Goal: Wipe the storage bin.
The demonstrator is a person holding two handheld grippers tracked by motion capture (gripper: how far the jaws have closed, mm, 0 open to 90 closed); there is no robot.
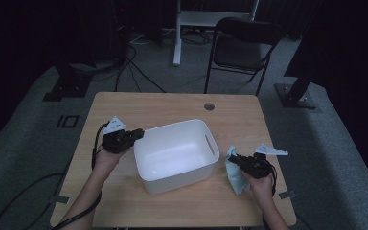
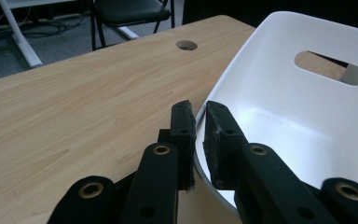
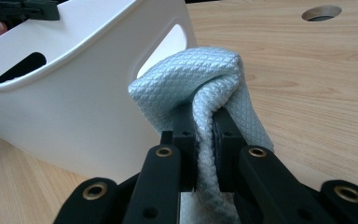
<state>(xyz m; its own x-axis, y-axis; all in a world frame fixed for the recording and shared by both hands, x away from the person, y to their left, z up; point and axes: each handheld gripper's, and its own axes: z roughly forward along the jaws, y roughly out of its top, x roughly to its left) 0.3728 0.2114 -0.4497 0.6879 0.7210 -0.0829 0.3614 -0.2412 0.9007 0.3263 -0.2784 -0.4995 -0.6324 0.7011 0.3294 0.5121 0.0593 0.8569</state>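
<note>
White plastic fills most of what I am working with: a rectangular bin (image 1: 177, 154) sits near the middle of the wooden table (image 1: 124, 103), with a slotted handle cut into each short wall. My left gripper (image 1: 135, 134) has its jaws clamped on the bin's rim at the short side nearest it; in the left gripper view one jaw sits outside the wall and the other inside, with the thin white edge (image 2: 199, 112) pinched between the pads. My right gripper (image 1: 235, 160) is closed tight on a pale blue cloth (image 1: 235, 173) with a quilted diamond weave. In the right gripper view the cloth (image 3: 191, 79) bunches up over the jaw tips and a fold runs down between them. That cloth is outside the bin, just beside its other short wall and close to the handle slot (image 3: 165, 46), hanging from my grip with its lower part down by the tabletop. A round hole (image 1: 209, 106) marks the table's far edge, and a dark folding chair (image 1: 242, 45) stands on the floor beyond.
</note>
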